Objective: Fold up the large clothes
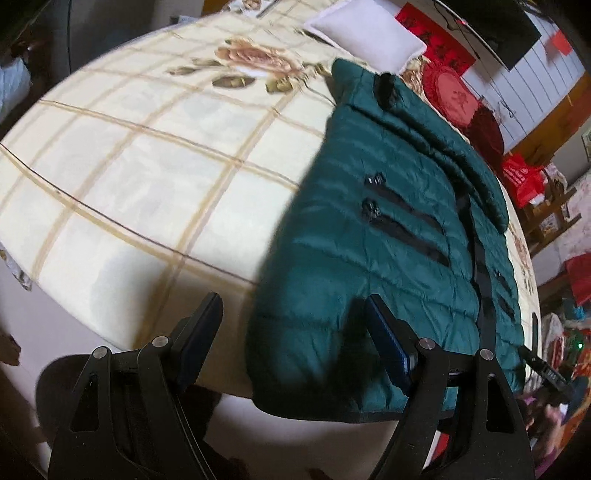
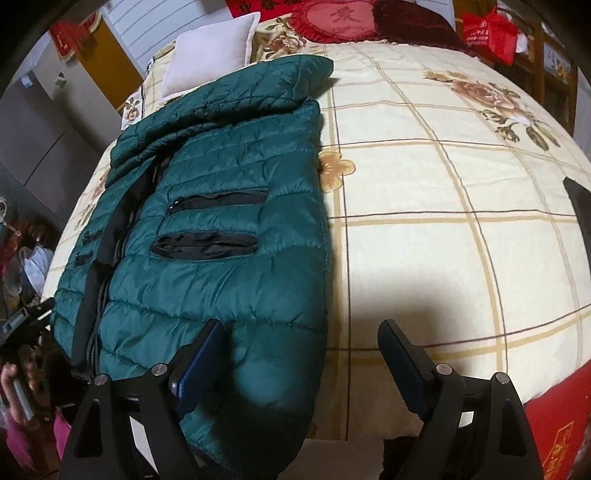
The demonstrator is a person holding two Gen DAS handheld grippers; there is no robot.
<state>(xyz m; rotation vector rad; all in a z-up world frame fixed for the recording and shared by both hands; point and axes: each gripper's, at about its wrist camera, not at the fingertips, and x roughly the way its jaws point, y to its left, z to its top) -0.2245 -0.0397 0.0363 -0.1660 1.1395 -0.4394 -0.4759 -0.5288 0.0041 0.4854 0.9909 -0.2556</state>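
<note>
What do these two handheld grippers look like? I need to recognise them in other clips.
The left gripper and right gripper match: matte black angular linkages with round silver pivot pins, and flat fingers faced with dark blue pads. No cables or markings show.

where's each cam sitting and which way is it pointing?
Left wrist: sits on the left gripper at the bed's foot edge, facing up the cream checked floral bedspread; its open jaws straddle the near hem of the dark green quilted puffer jacket.
Right wrist: sits on the right gripper, same edge and heading; open jaws, jacket lower left.
Shared: jacket, bedspread, white square pillow, red heart-shaped cushion.
</note>
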